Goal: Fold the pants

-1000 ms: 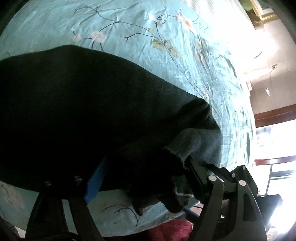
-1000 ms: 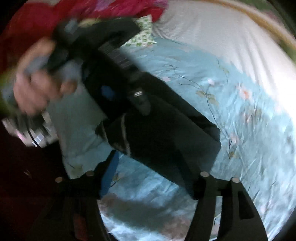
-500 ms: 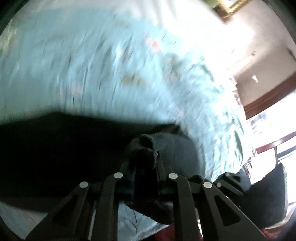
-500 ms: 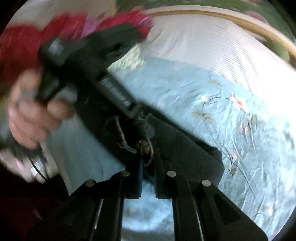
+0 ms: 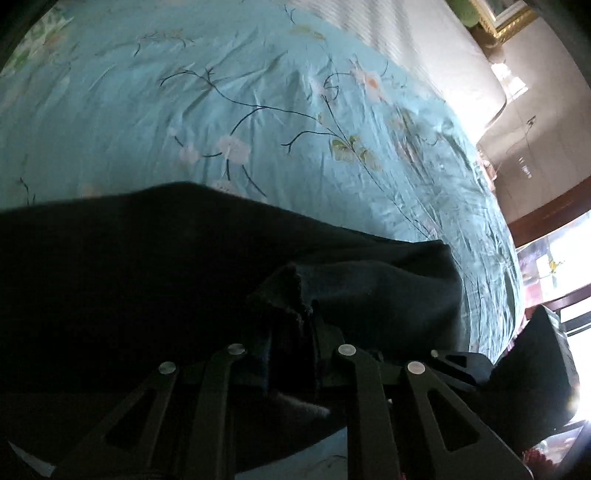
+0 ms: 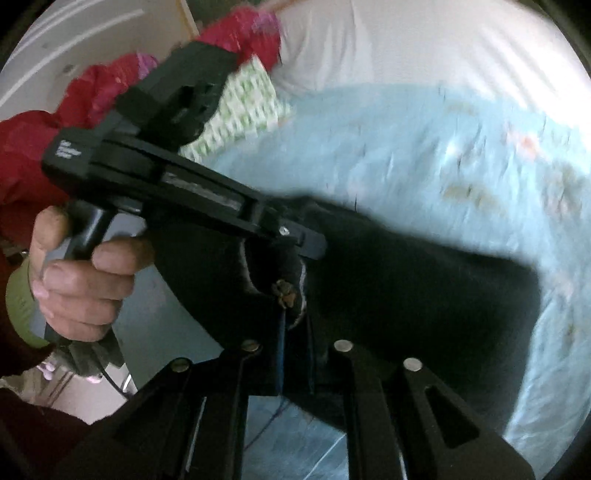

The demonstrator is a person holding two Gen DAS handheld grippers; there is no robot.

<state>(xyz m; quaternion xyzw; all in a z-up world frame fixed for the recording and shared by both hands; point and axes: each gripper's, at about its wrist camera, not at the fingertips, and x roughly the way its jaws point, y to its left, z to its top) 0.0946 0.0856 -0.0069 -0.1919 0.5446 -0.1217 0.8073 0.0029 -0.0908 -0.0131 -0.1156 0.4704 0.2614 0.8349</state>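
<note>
Teal floral sheet [image 5: 258,110] covers the bed, and the dark pants [image 5: 129,280] lie across it.

Left gripper [image 5: 291,332] has its fingers [image 5: 325,332] clenched on a bunched, frayed edge of the pants, the cloth pinched between them. From that pinch the fabric spreads left as a broad dark band and right to a folded end near the bed's edge. Beyond the sheet, a white striped mattress [image 5: 424,48] and a gilt frame [image 5: 509,18] show at upper right, with a bright window [image 5: 554,266] at right.

Right gripper [image 6: 295,332] likewise has its fingers [image 6: 279,362] clamped on the pants [image 6: 424,295], gripping near a seam where a small brownish knot [image 6: 284,291] sits. The cloth runs from there rightward across the sheet [image 6: 443,147], its long axis left to right in this view, ending in a squared corner. Just above the pinch, the left gripper [image 6: 306,245] reaches in from the left, held by the left hand [image 6: 77,280]. A white label on its body is too blurred to read. Behind it are a red garment [image 6: 37,147] and a green-and-white checked cloth [image 6: 240,107].
</note>
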